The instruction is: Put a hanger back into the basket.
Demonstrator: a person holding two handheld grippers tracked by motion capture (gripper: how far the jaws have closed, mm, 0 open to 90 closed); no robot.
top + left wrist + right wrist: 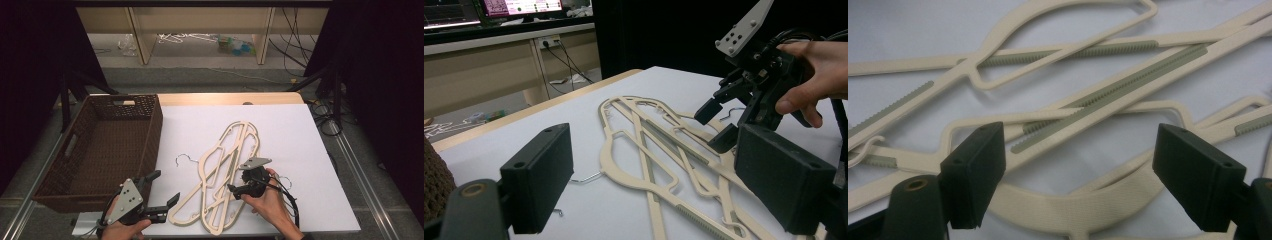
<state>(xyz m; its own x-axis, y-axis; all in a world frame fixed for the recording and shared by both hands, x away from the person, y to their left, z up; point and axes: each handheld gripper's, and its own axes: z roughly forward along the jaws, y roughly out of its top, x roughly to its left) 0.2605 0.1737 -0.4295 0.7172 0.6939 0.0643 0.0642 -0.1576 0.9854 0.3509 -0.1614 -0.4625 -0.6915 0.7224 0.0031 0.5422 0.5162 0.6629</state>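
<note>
Close under my right tool (pixel 1078 180), a broad cream shoulder of one hanger curves between the two jaws, which stand apart with nothing clamped. I hold that tool low over the tangled hangers (pixel 227 175) so the jaws can straddle a single bar rather than two at once. Those hangers lie overlapped near the front of the white table (pixel 300 130), their ribbed grip strips crossing, which is why I judge that picking one out will need care. One wire hook (pixel 184 159) pokes out toward the wicker basket (pixel 150 130). My left tool (pixel 161 192) waits at the pile's near-left end, jaws apart too, angled to steady or take the loose end. That basket sits open just left of the sheet, likely where the hangers belong.
</note>
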